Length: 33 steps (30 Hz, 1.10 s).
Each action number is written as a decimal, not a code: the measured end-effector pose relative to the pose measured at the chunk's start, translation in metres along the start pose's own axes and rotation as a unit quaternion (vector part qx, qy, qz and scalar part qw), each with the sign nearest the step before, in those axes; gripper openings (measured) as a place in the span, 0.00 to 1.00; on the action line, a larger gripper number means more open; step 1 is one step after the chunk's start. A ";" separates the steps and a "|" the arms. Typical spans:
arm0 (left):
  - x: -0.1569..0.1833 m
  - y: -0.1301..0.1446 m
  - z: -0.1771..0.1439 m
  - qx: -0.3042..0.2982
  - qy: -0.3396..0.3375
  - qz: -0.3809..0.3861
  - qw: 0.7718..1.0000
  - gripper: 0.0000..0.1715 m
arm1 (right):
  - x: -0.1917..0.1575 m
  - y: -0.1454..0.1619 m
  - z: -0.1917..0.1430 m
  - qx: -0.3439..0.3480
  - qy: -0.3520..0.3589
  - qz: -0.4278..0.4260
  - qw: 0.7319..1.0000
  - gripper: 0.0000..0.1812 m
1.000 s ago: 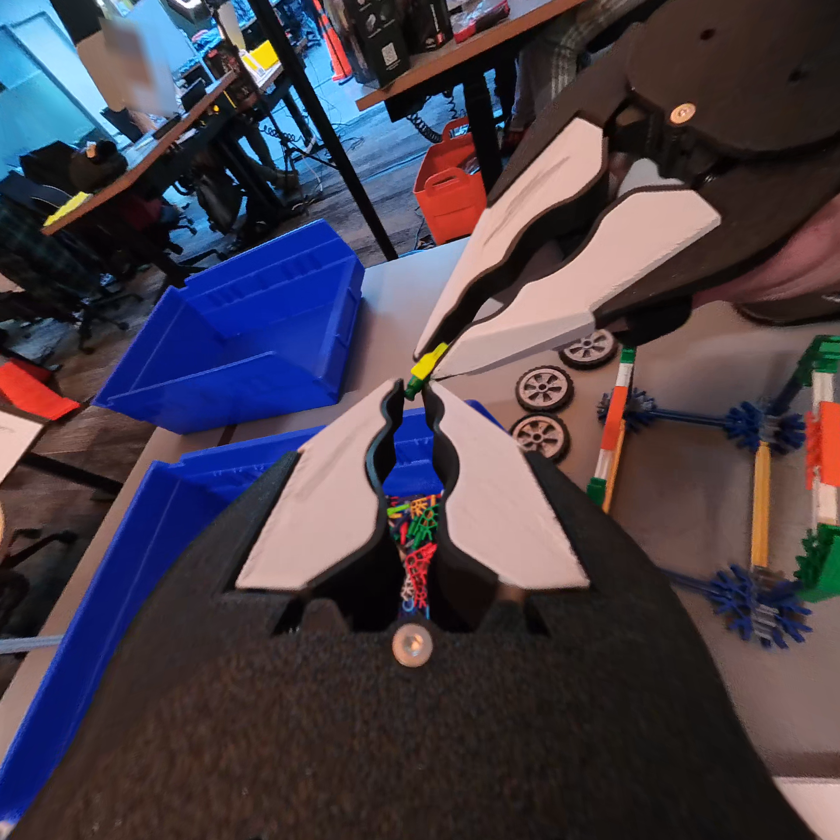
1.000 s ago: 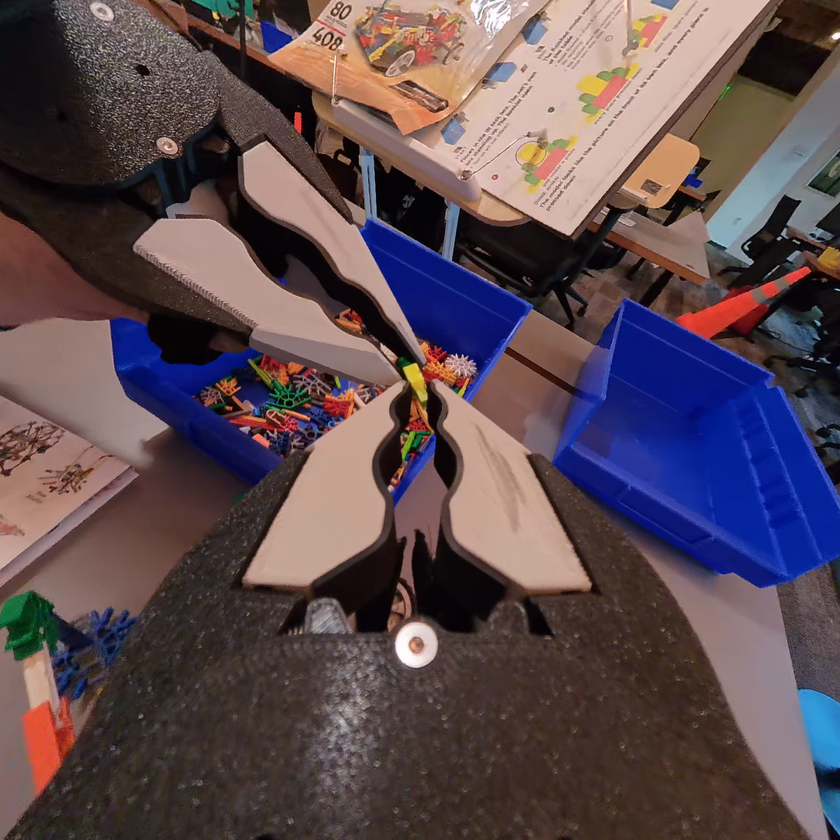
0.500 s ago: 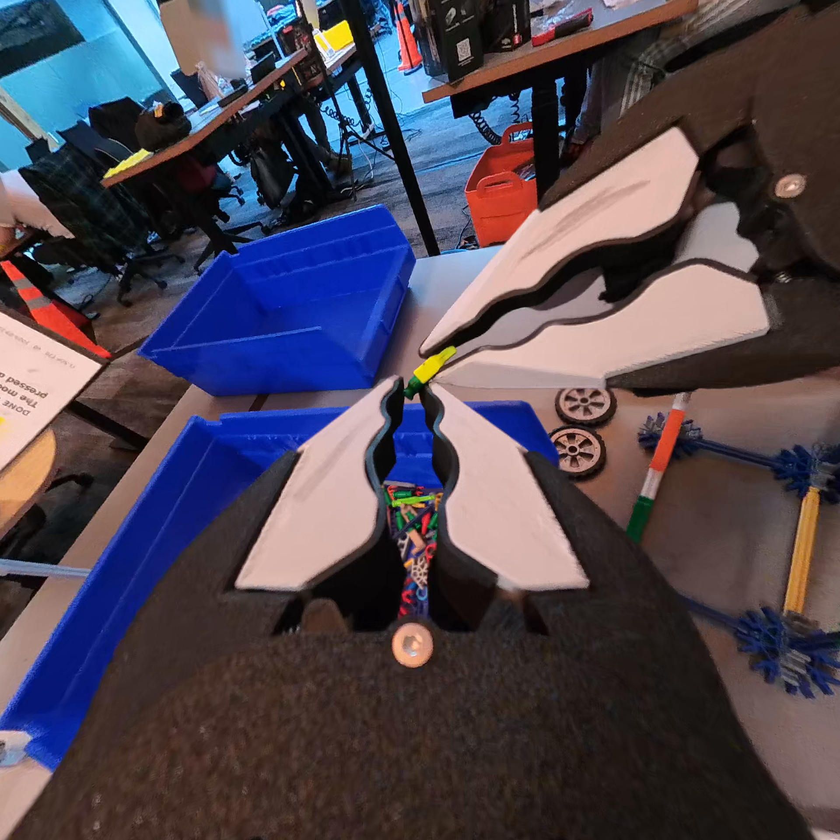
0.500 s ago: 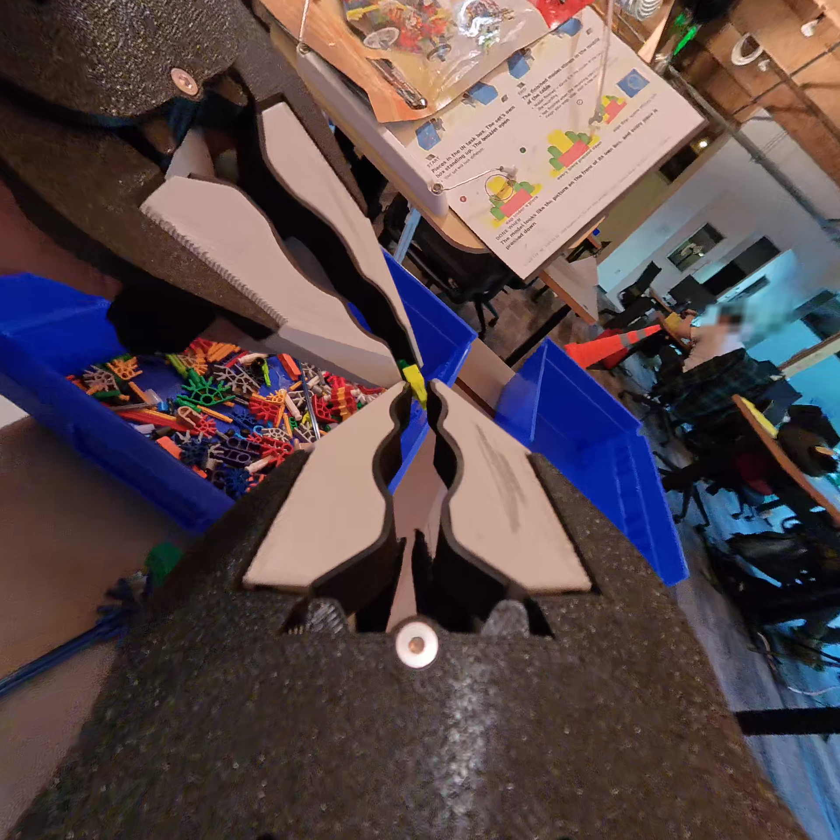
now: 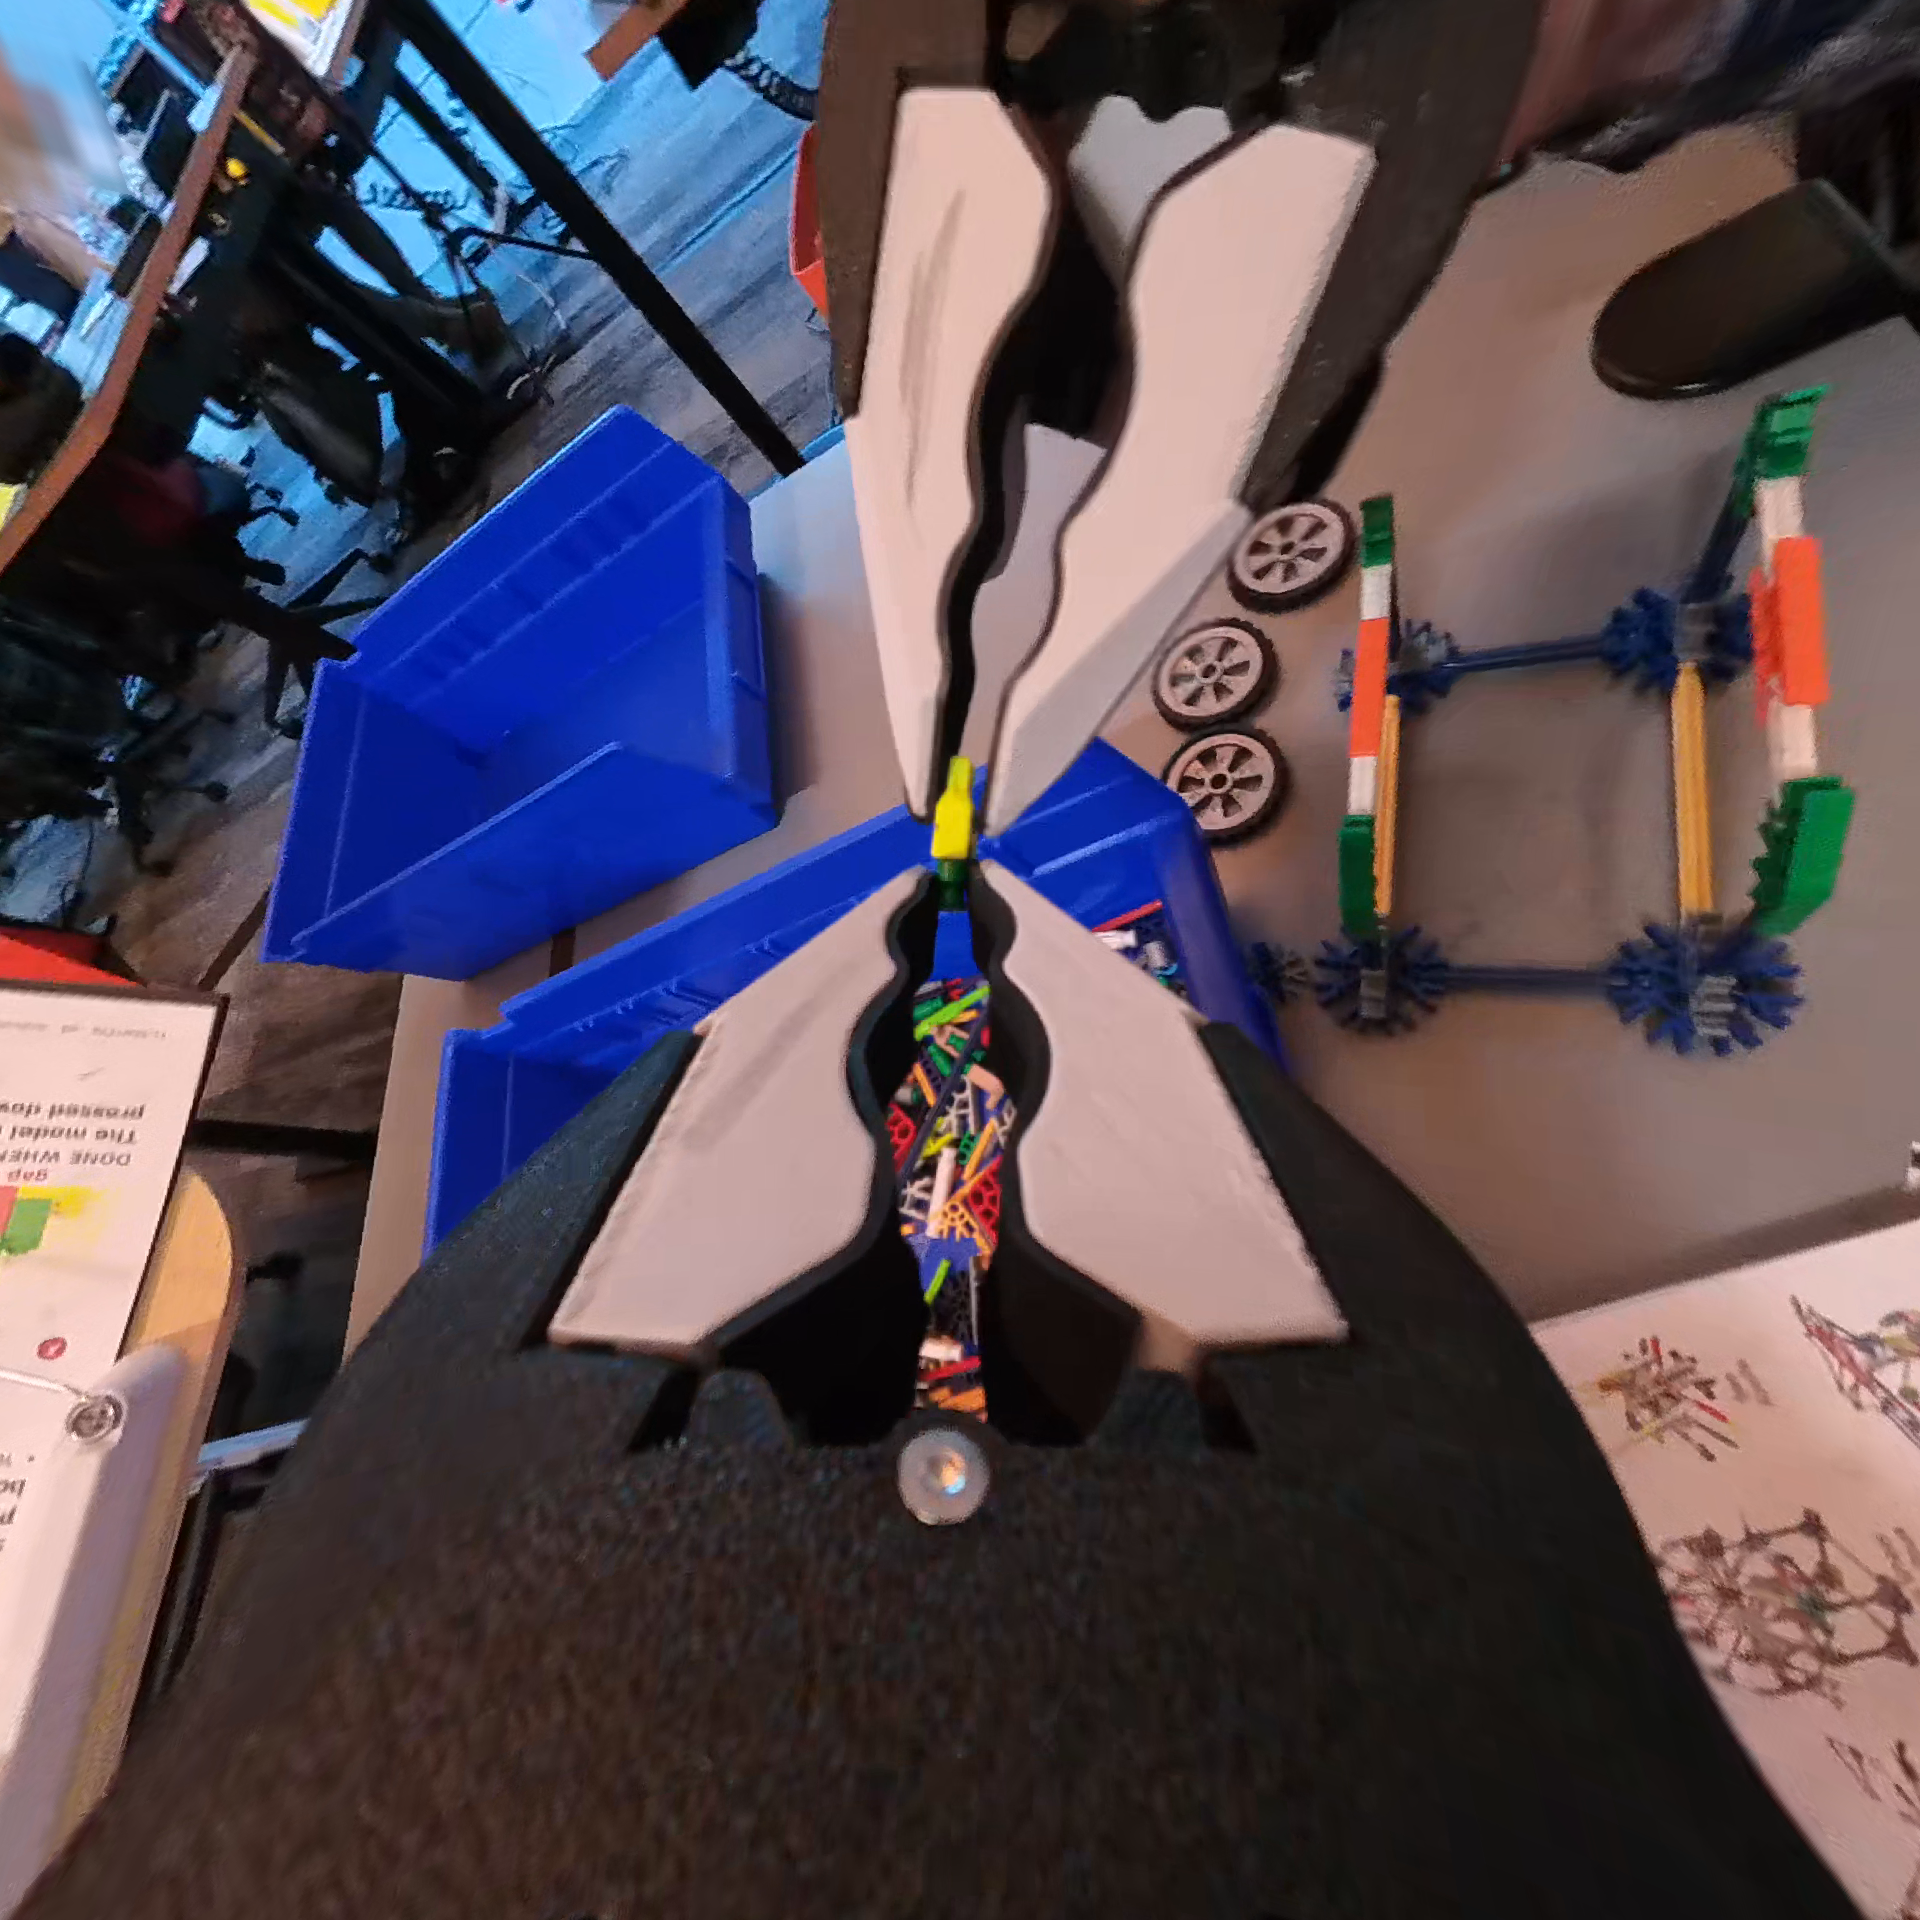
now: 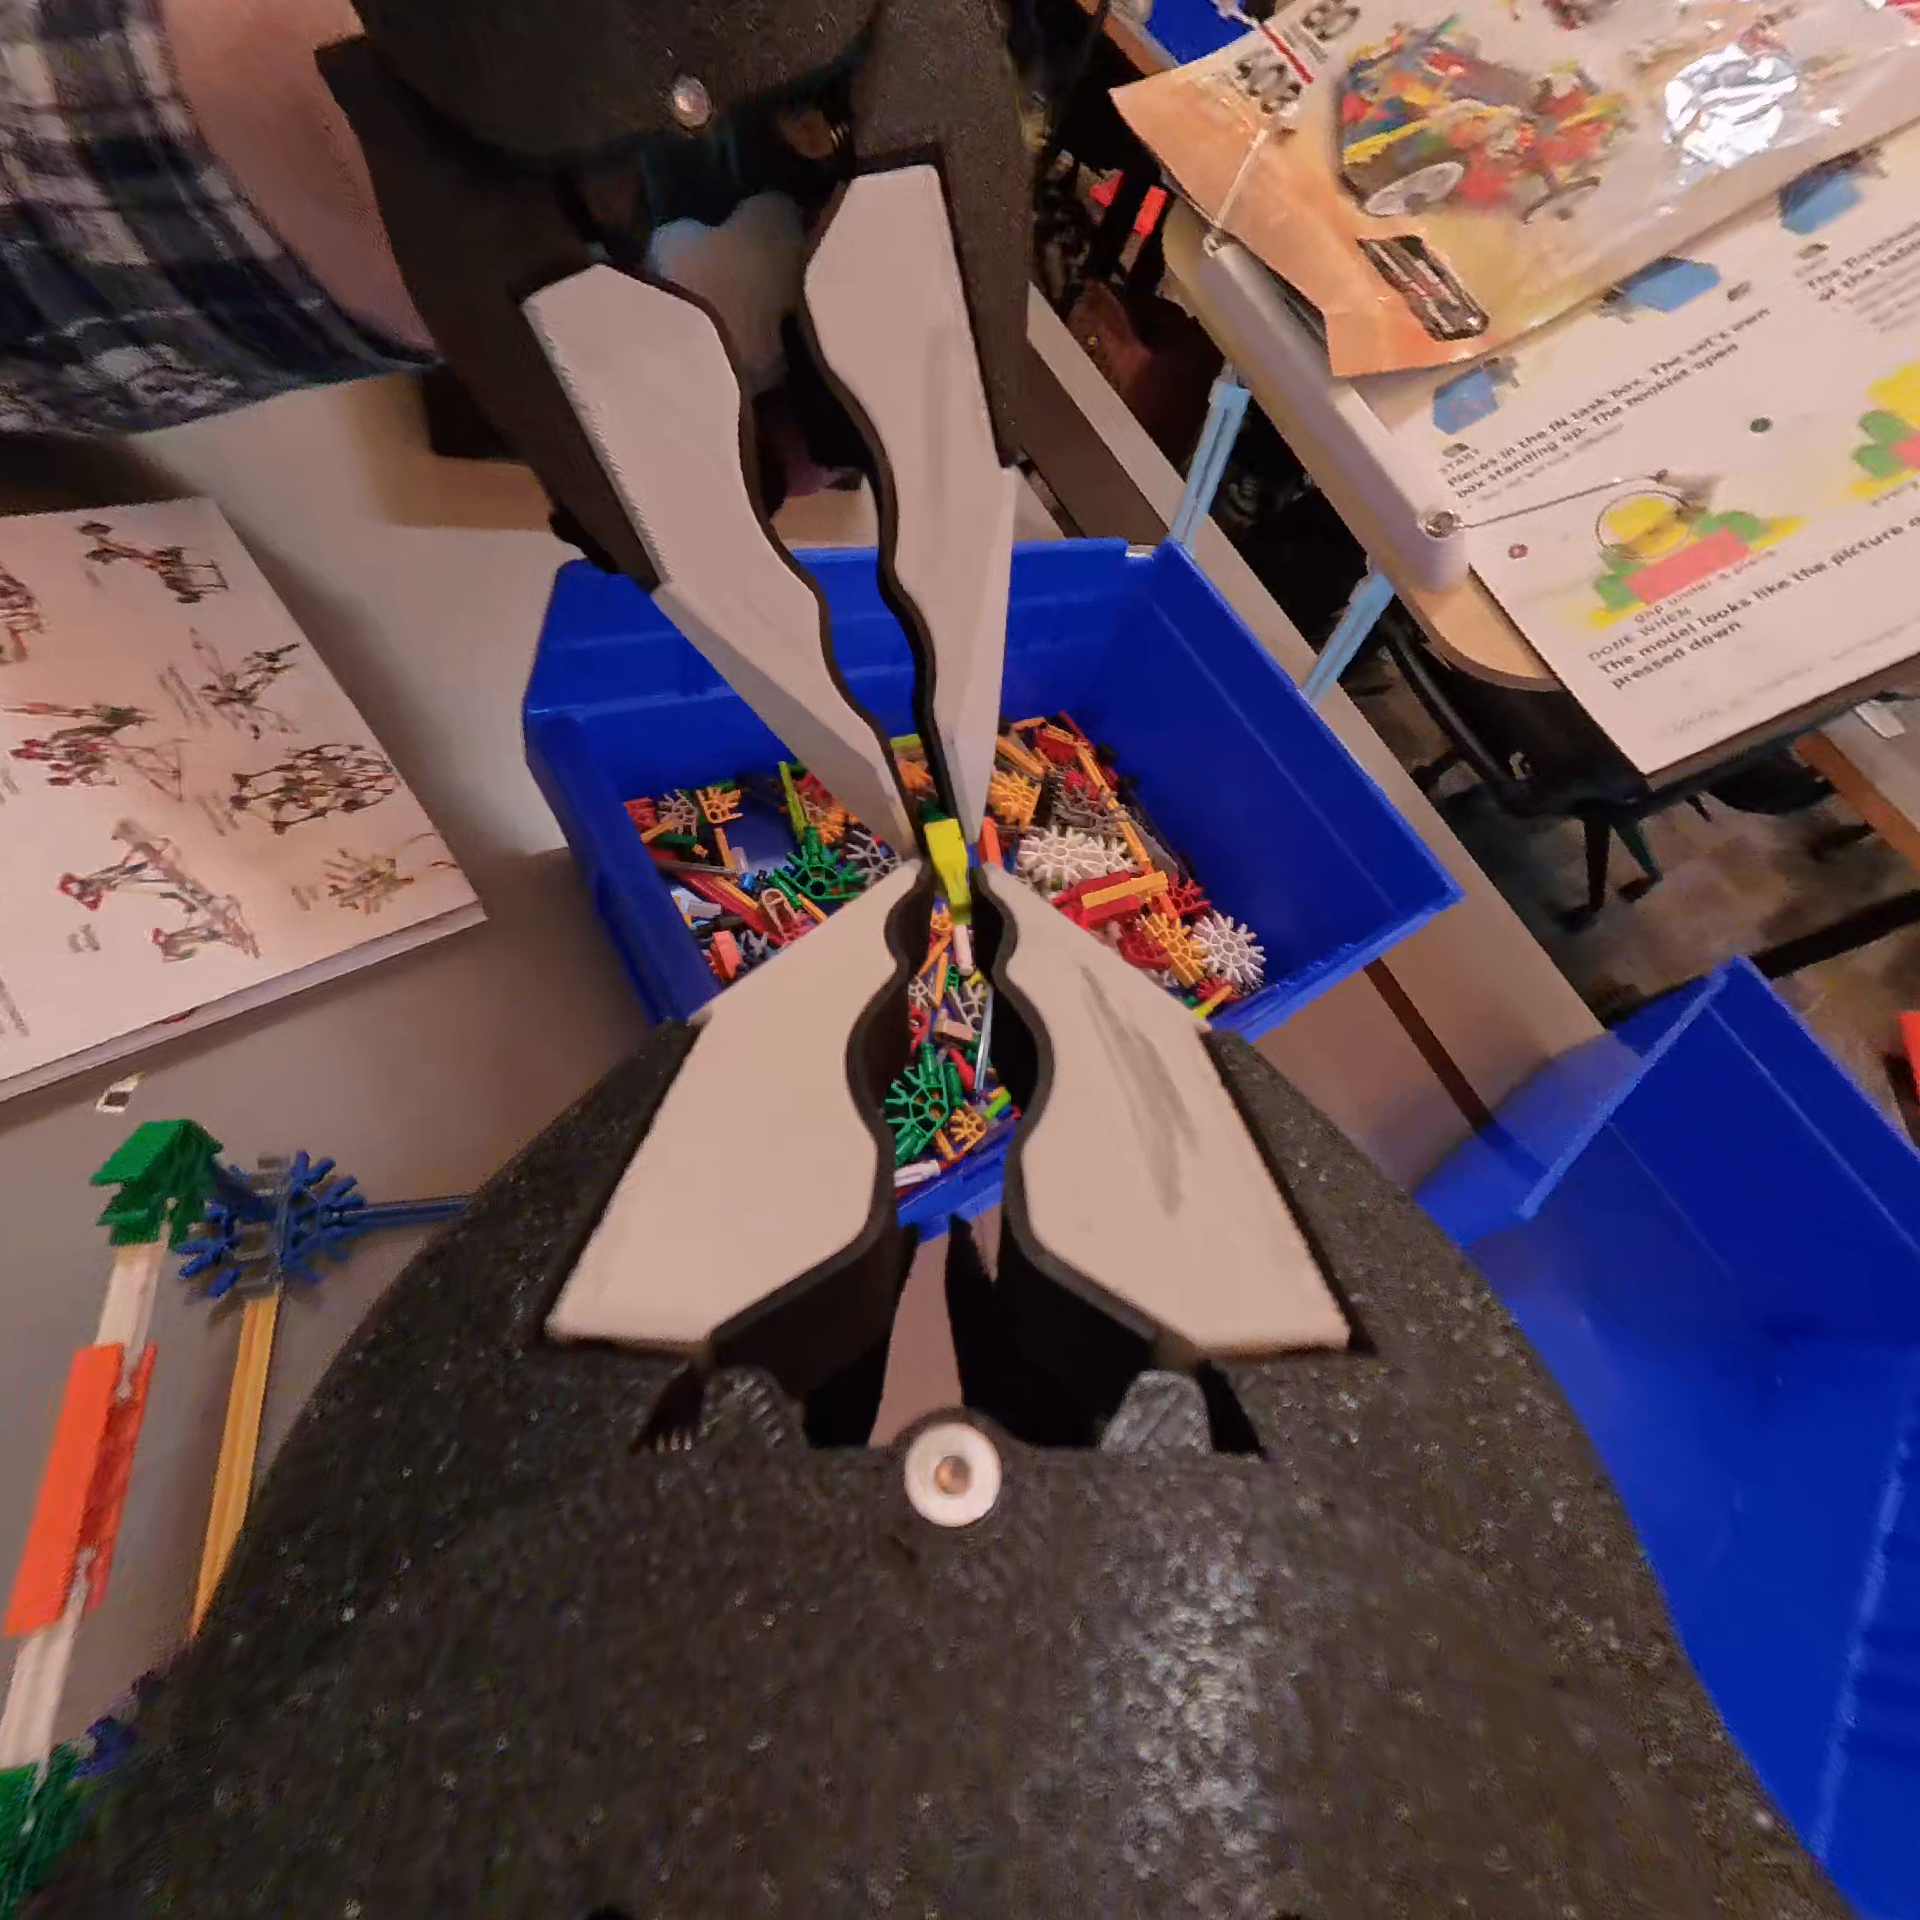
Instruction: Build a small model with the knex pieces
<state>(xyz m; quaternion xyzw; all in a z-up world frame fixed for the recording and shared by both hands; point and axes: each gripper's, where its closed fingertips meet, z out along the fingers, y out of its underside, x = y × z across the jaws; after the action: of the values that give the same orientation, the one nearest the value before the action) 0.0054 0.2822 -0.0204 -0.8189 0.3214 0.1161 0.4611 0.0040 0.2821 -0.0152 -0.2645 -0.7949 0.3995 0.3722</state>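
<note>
Meeting tip to tip, two grippers pinch one small yellow-and-green piece above a blue bin of parts.

Largest around the tongs is the grey table, with an empty blue bin off to the left gripper's left and the parts bin directly under both sets of tips. Right of the left gripper lies a rod-and-connector frame with three grey wheels just beside it, and an instruction sheet lies left of the right gripper. Both grippers are closed narrow: the left one clamps the green end of the small connector piece, the right one clamps the yellow end, fingers pointing straight at each other.
</note>
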 end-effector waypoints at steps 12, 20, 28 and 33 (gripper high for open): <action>0.008 -0.001 -0.008 0.017 0.033 0.028 0.999 0.02 | -0.007 -0.003 -0.006 0.019 -0.052 0.001 0.998 0.02; 0.006 0.002 -0.003 0.009 0.026 0.021 0.999 0.02 | -0.004 -0.003 -0.001 0.019 -0.039 0.006 0.999 0.01; -0.007 0.004 0.004 0.011 -0.001 -0.029 1.000 0.03 | 0.009 0.001 0.004 0.006 0.042 0.005 0.999 0.01; -0.016 0.006 0.012 0.010 -0.032 -0.066 0.997 0.03 | 0.019 0.004 0.006 -0.005 0.102 0.001 0.995 0.01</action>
<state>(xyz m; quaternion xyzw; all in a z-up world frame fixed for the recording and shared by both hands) -0.0094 0.2969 -0.0230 -0.8294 0.2525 0.1086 0.4863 -0.0112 0.2959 -0.0137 -0.3062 -0.7547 0.3667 0.4496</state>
